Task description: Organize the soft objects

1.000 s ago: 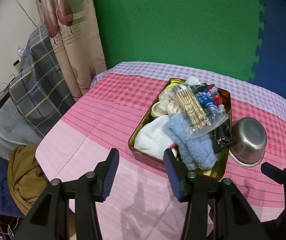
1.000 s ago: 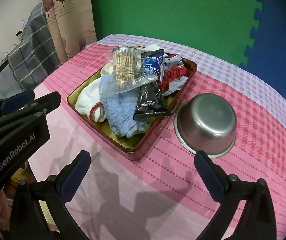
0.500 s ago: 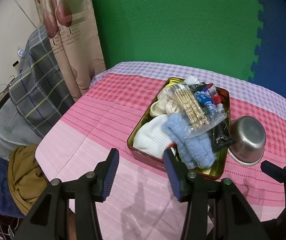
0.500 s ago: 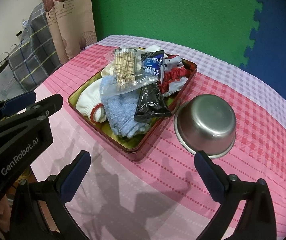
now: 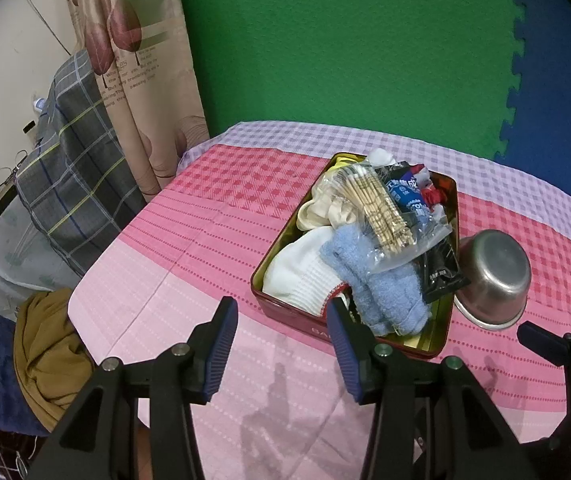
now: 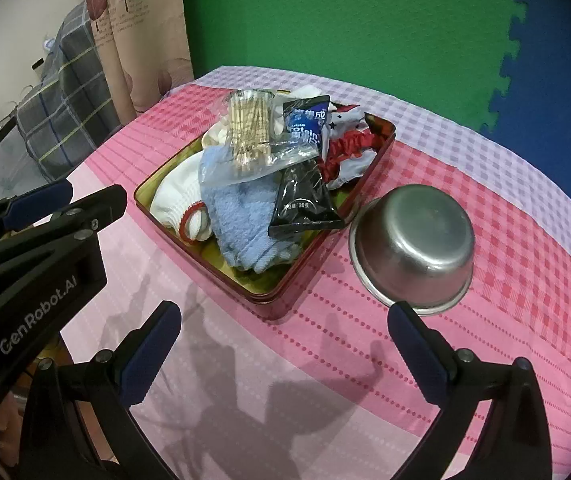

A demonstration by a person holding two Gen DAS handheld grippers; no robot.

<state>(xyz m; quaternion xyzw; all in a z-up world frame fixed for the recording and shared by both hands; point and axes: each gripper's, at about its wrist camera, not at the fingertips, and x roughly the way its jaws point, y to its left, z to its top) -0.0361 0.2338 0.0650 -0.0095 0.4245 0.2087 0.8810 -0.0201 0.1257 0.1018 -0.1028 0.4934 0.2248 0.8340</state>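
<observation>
Left gripper (image 5: 281, 344): half open, empty, above the surface (image 5: 189, 280)
Right gripper (image 6: 285, 348): wide, empty
Tin (image 6: 285, 296): socks, packets

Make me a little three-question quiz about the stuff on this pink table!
1. True or false: the steel bowl is upside down.
2. What lies on the blue towel in the red tin? A) clear bag of sticks B) a spoon C) a shoe
3. Fill in: the right gripper holds ____.

Key: 1 true; 2 A; 3 nothing.
</observation>
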